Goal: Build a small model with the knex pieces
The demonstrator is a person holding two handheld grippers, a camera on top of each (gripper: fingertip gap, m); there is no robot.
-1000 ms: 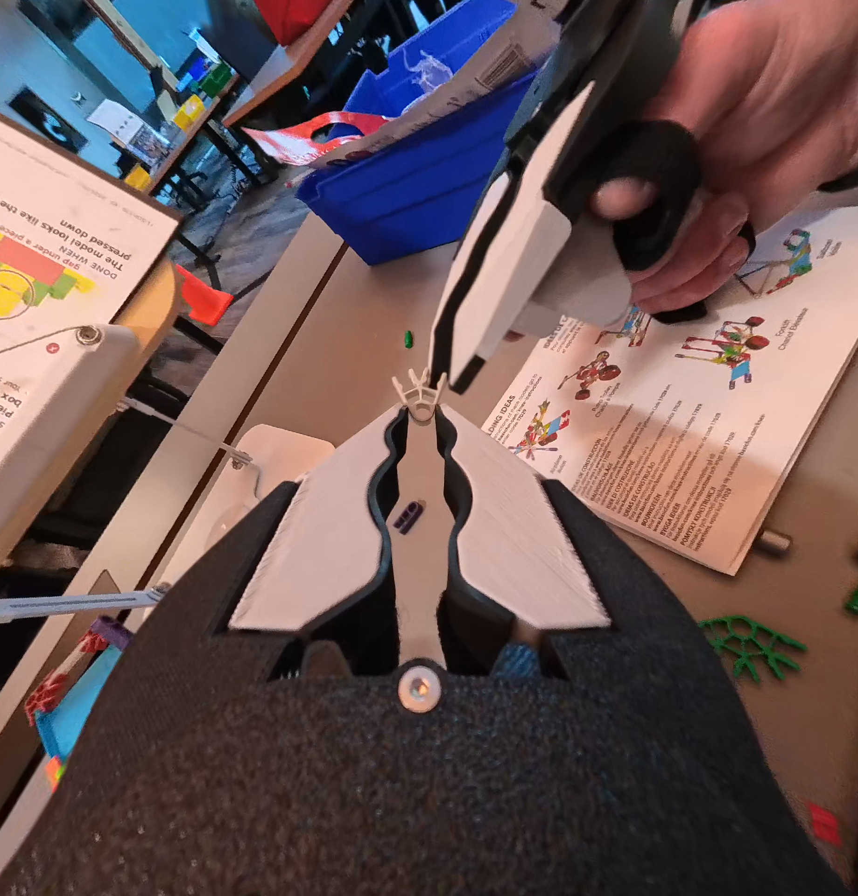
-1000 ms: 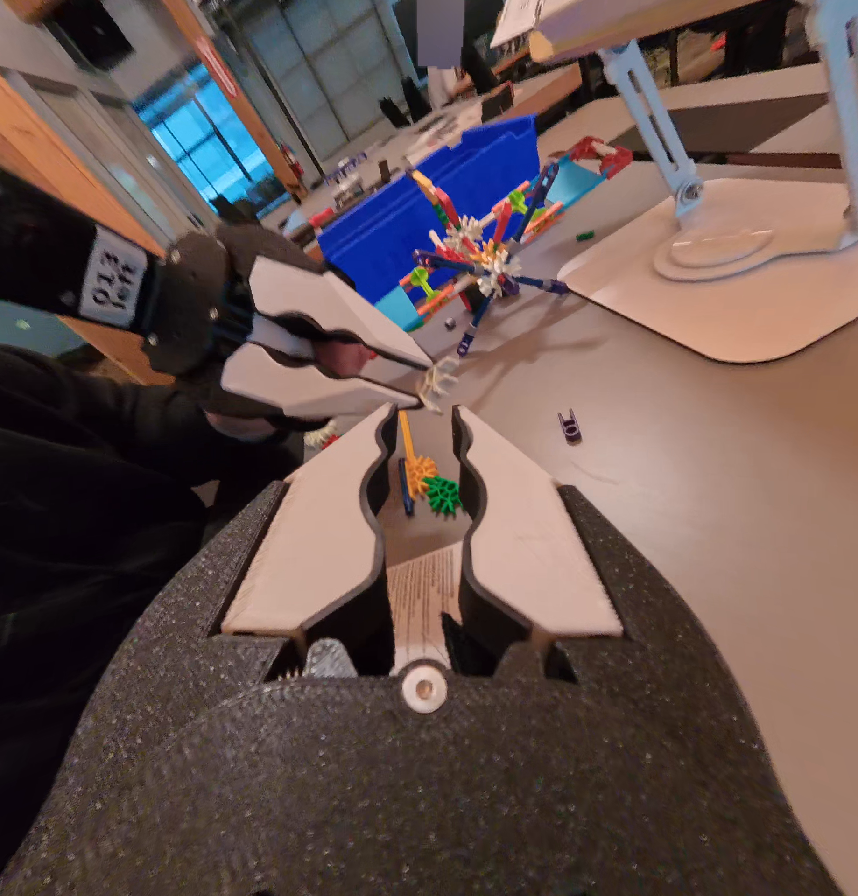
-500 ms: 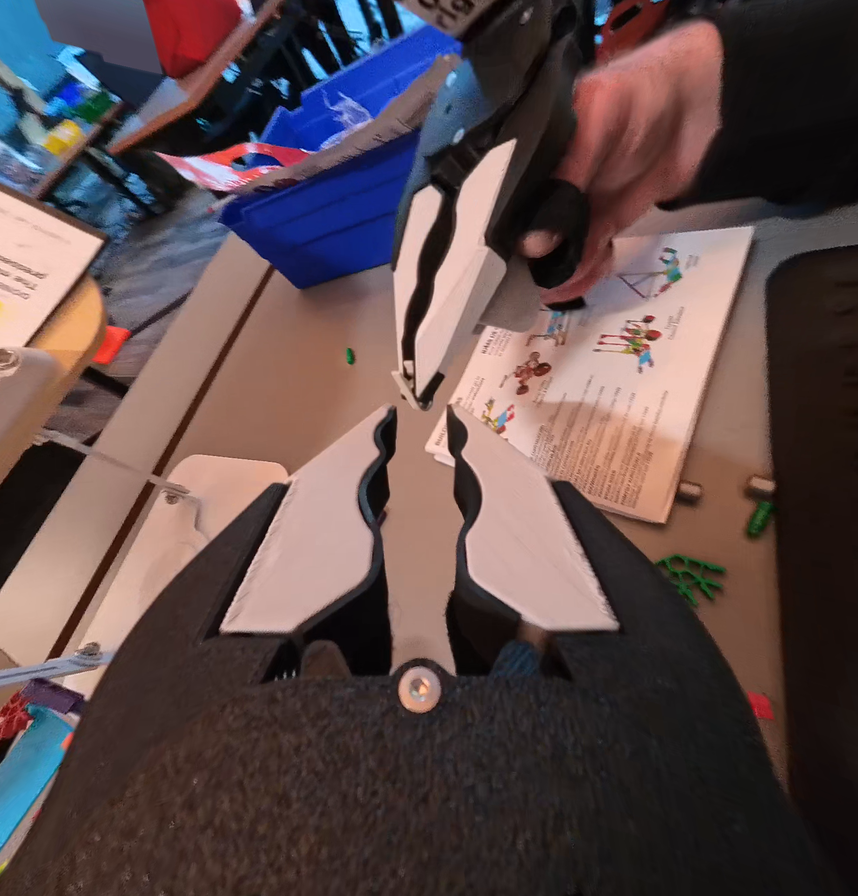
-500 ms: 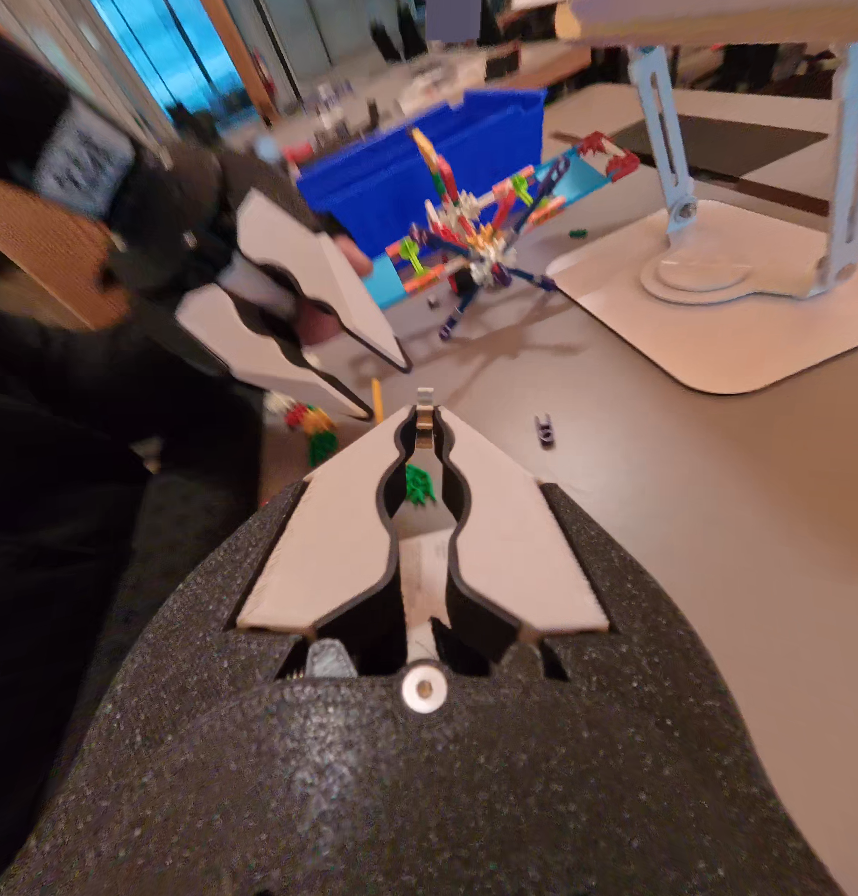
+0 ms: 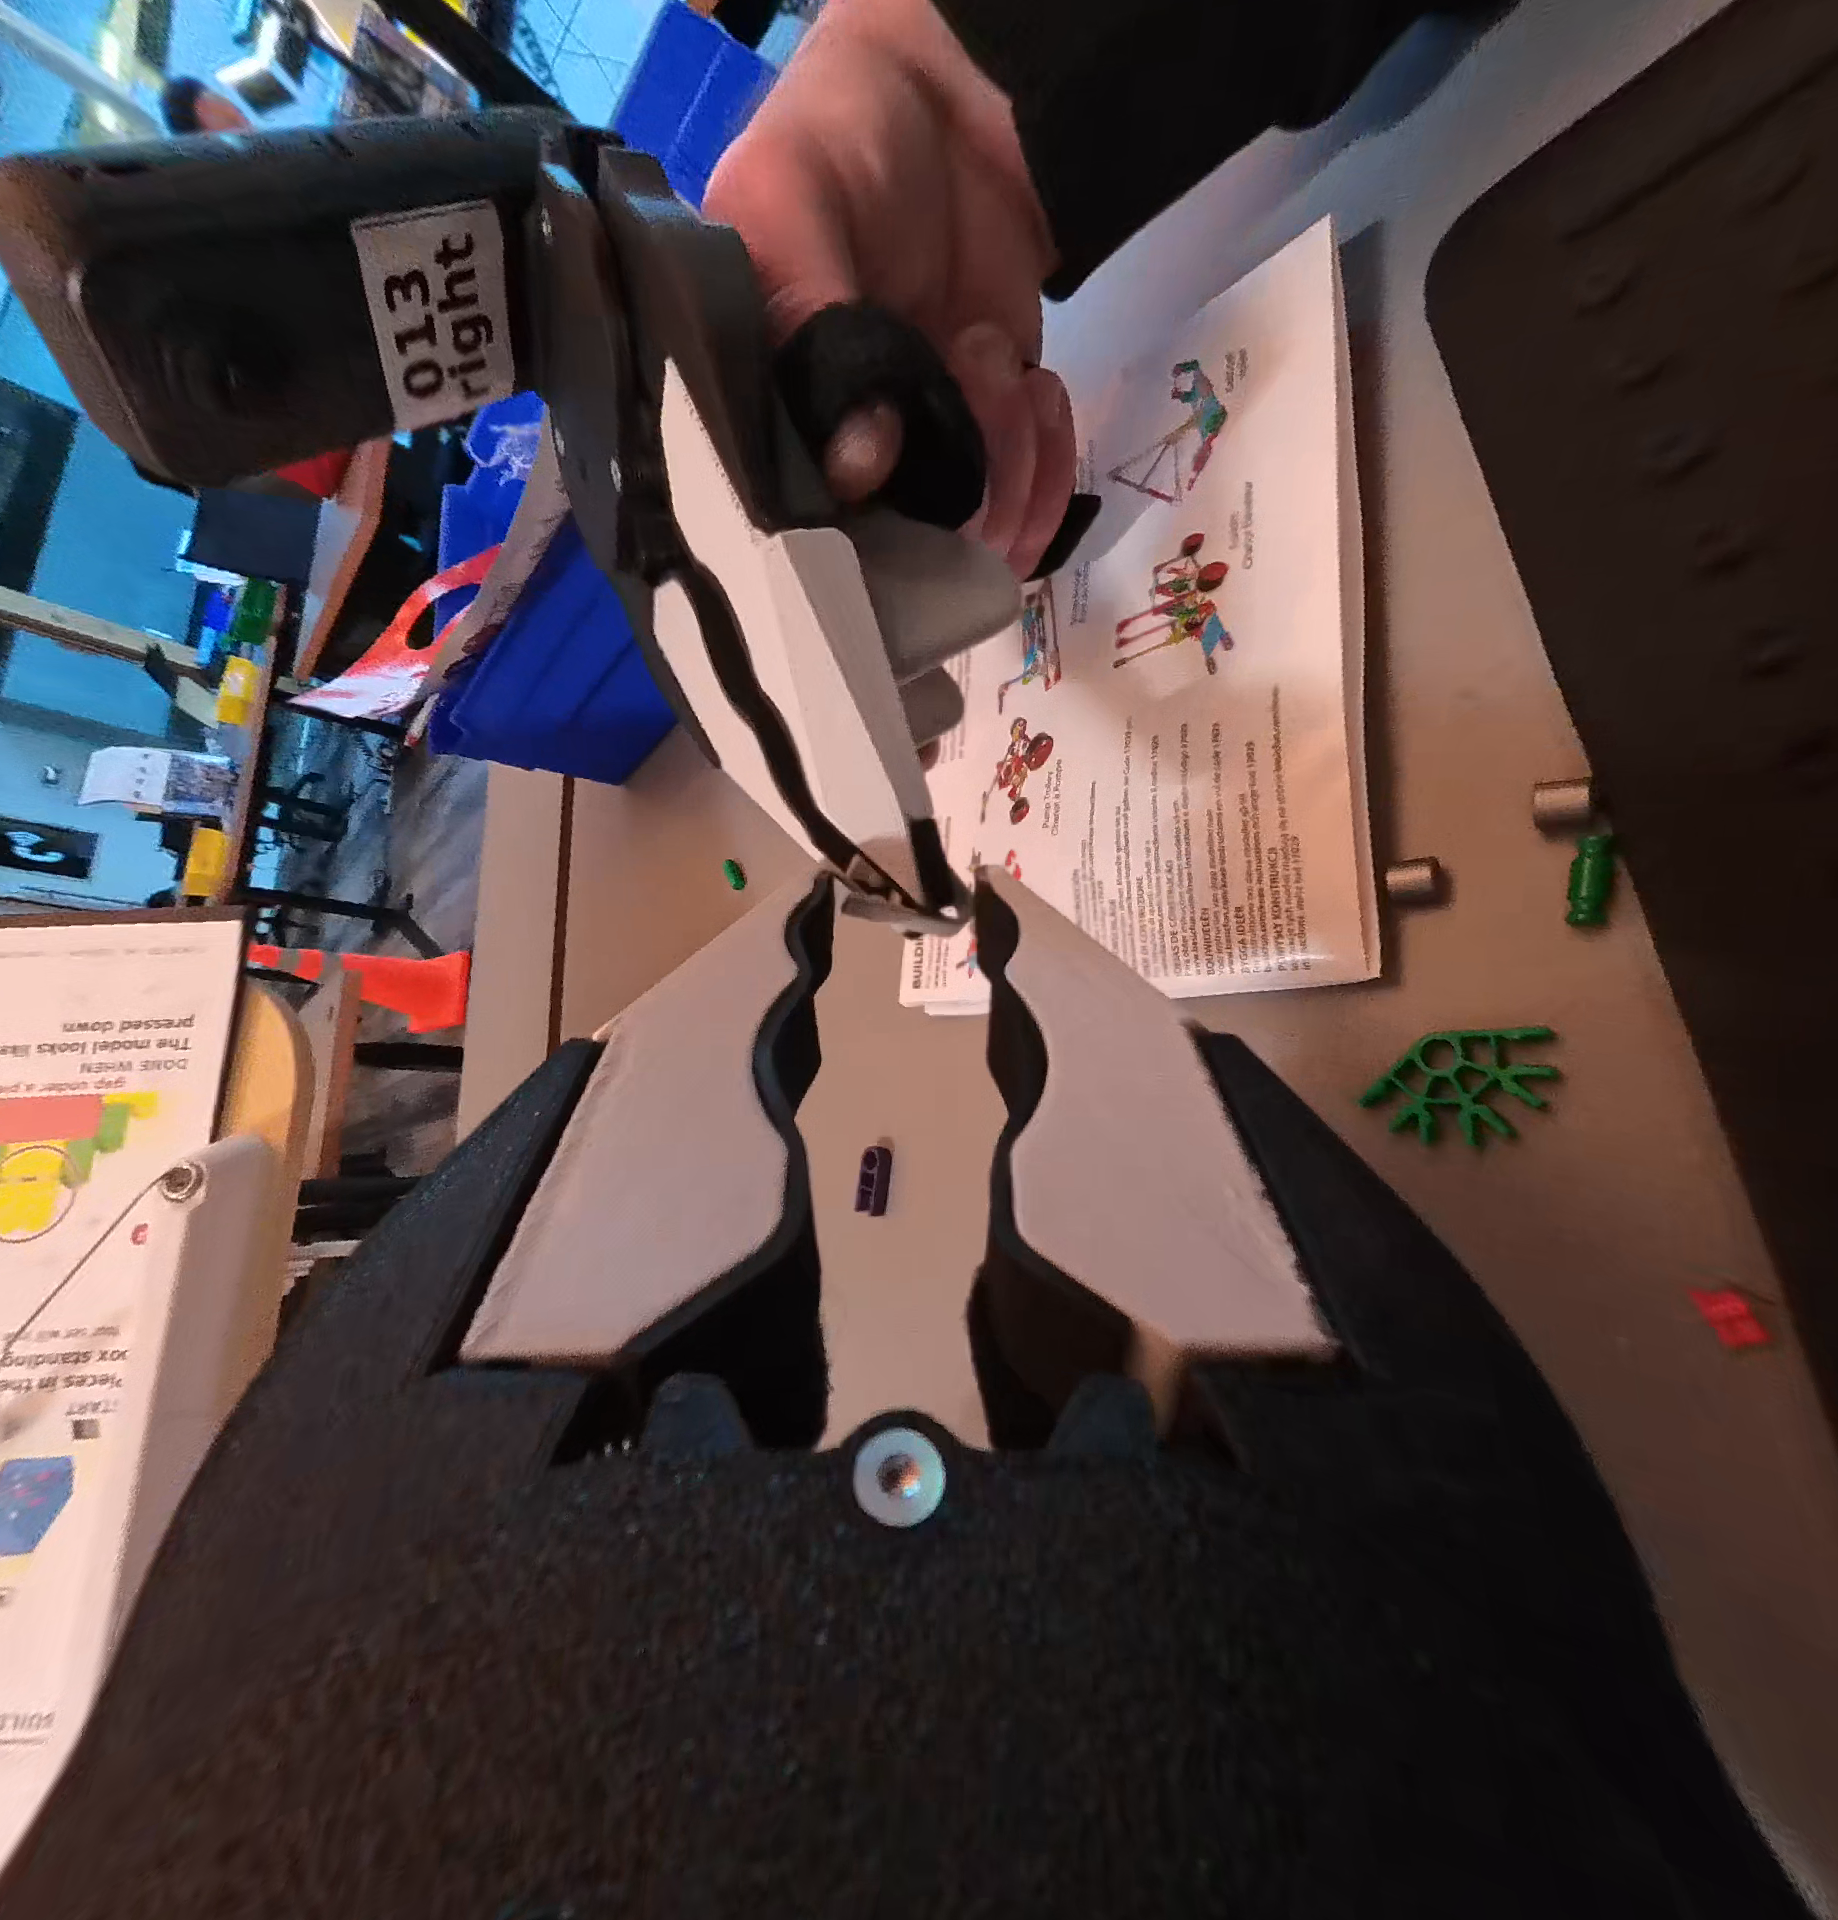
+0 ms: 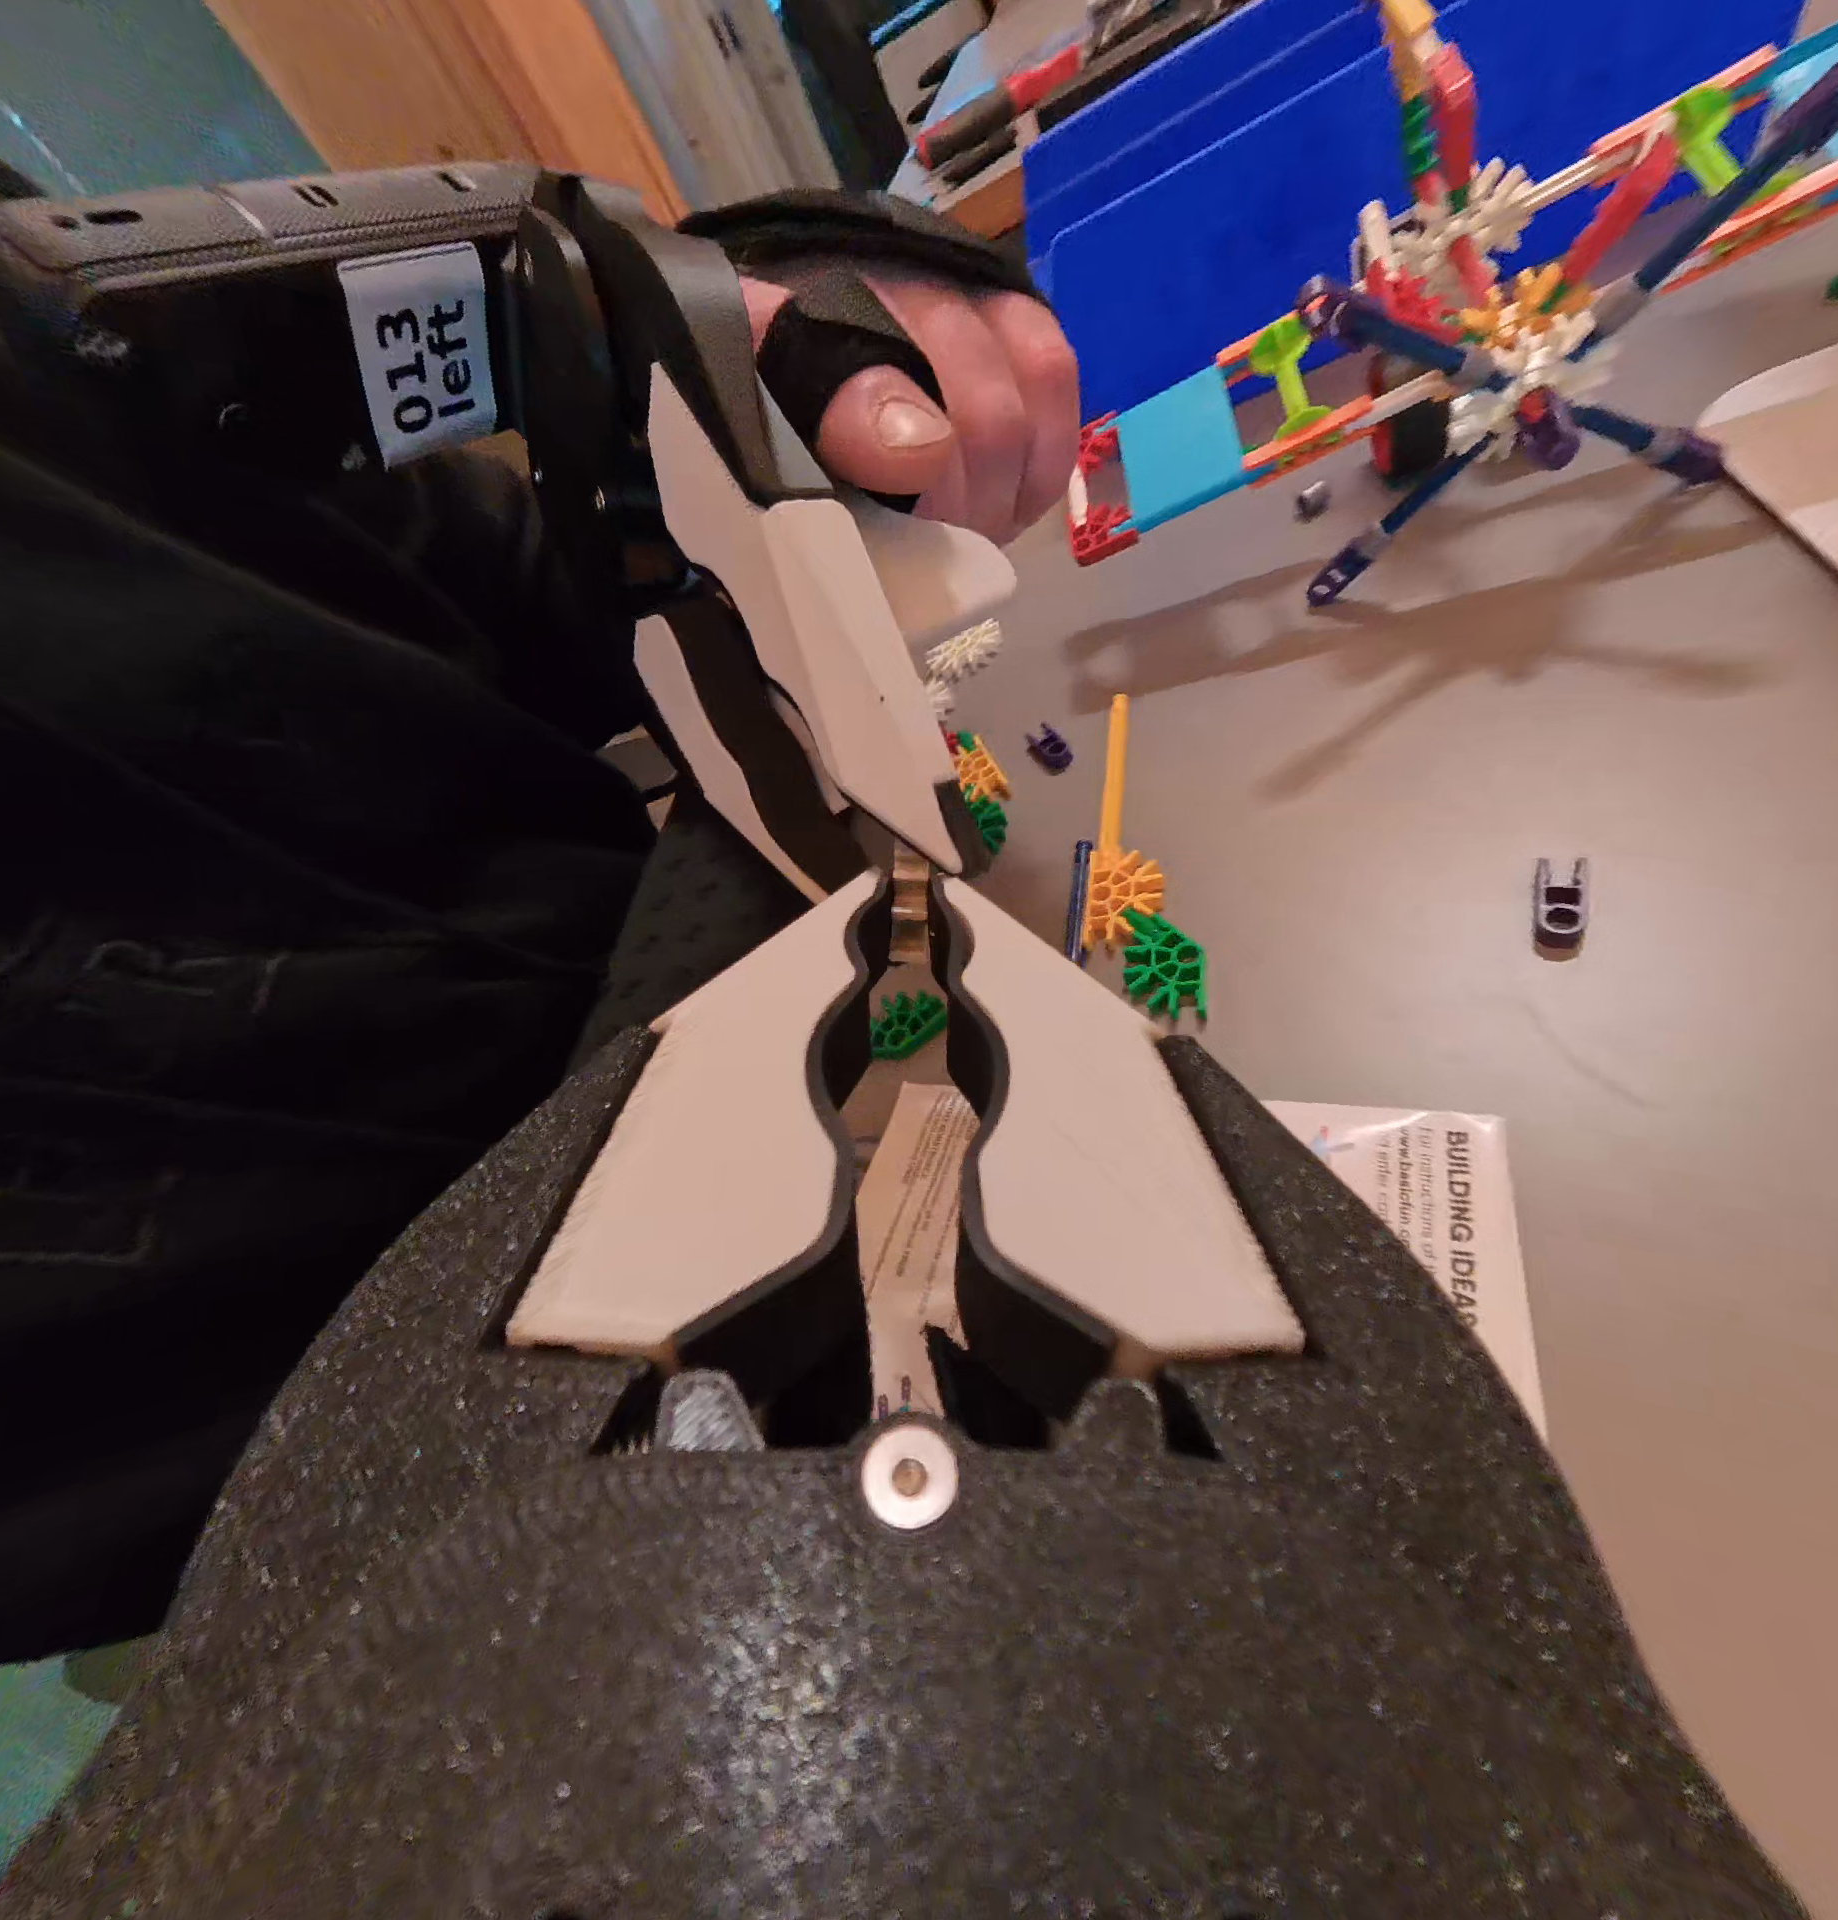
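Grippers: white fingers w/ black edges, speckled black bodies. Grey-white piece. Table tan. Bin blue. Model multicolour: blue, orange, white, lime. Loose connectors green, orange, purple. Booklet white, colour pics.

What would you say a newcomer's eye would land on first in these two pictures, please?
Probably the two hand-held grippers meeting tip to tip above the grey table: the right gripper pinches a small pale plastic connector piece while the left gripper stands open around it. Next, the colourful rod-and-connector toy model at the far right before a blue plastic bin.
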